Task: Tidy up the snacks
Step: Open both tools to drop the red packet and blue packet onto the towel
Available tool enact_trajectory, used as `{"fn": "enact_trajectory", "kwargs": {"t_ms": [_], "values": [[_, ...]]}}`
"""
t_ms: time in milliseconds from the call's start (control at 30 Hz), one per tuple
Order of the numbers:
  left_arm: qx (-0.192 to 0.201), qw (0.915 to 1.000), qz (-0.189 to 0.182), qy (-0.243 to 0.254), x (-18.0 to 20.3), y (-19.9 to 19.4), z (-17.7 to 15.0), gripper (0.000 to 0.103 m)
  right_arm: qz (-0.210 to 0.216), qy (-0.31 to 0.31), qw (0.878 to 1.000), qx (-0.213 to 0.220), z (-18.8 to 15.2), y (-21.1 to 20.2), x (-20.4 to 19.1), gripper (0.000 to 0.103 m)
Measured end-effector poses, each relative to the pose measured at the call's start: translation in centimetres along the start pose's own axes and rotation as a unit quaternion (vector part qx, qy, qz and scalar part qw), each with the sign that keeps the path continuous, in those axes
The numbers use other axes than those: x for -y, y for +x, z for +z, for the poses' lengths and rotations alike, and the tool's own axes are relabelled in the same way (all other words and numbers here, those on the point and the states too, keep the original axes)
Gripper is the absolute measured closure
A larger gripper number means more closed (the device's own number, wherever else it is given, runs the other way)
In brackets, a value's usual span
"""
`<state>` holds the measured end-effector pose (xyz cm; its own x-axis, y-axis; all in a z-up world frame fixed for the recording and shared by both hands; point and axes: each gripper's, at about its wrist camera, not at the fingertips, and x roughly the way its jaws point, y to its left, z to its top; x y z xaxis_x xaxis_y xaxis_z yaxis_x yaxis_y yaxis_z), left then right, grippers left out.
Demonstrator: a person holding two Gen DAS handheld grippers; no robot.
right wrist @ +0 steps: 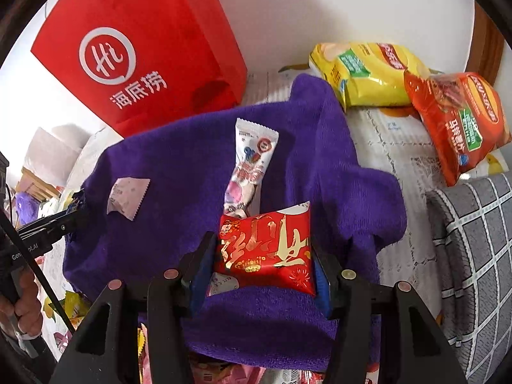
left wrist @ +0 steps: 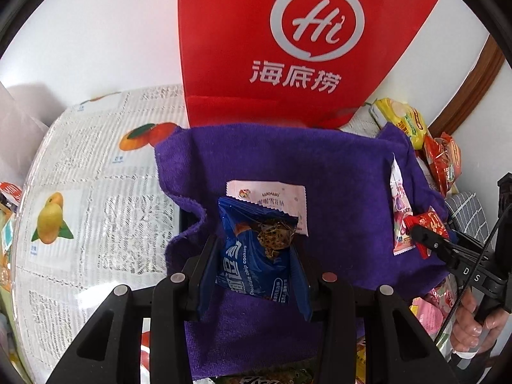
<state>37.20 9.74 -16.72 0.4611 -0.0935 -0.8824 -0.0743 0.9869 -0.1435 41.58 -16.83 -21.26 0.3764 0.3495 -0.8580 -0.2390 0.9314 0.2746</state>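
Left claw (left wrist: 252,256): clamping the blue chocolate chip cookie packet (left wrist: 256,256) between both fingers, packet standing upright and crumpled at its top. Lying just ahead of the claw, flat on the purple towel (left wrist: 336,166): a white-pink snack sachet (left wrist: 272,196), partly overlapped by the blue packet. Standing farther ahead, behind the towel: a red paper bag (left wrist: 288,48).

Right claw (right wrist: 265,252): gripping a red gold-lettered packet (right wrist: 265,249) across its width, fingers pressing on both side edges. Lying directly ahead of the claw on the towel, touching the red packet: a long white candy wrapper (right wrist: 249,166). Resting ahead and to the right, off the towel on the lace tablecloth (right wrist: 400,147): a yellow chip bag (right wrist: 368,73) and an orange chip bag (right wrist: 457,124), overlapping.
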Motion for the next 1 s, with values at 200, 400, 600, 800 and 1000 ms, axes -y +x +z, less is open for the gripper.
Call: {"fn": "enact_trajectory", "kwargs": {"t_ms": [200,400,600,800,1000], "values": [[-0.012,0.9999,-0.003,-0.002,0.1,0.6,0.1,0.063,-0.001,-0.012,1.000,0.001,-0.2,0.1,-0.4,0.046],[-0.019,0.9998,-0.003,-0.006,-0.2,1.3,-0.1,0.062,-0.004,-0.024,1.000,0.016,-0.3,-0.1,-0.9,0.043],[-0.030,0.9995,-0.007,-0.003,-0.3,1.9,-0.2,0.060,0.004,-0.045,0.997,0.058,-0.4,-1.7,-1.7,0.029],[-0.032,0.9995,-0.004,-0.001,0.0,1.6,0.0,0.050,0.012,-0.048,0.995,0.085,-0.4,-3.3,-1.9,0.029],[-0.022,0.9997,-0.002,-0.011,-0.7,-0.5,-0.5,0.043,0.003,-0.034,0.995,0.098,0.0,-5.0,-2.1,0.029]]}}
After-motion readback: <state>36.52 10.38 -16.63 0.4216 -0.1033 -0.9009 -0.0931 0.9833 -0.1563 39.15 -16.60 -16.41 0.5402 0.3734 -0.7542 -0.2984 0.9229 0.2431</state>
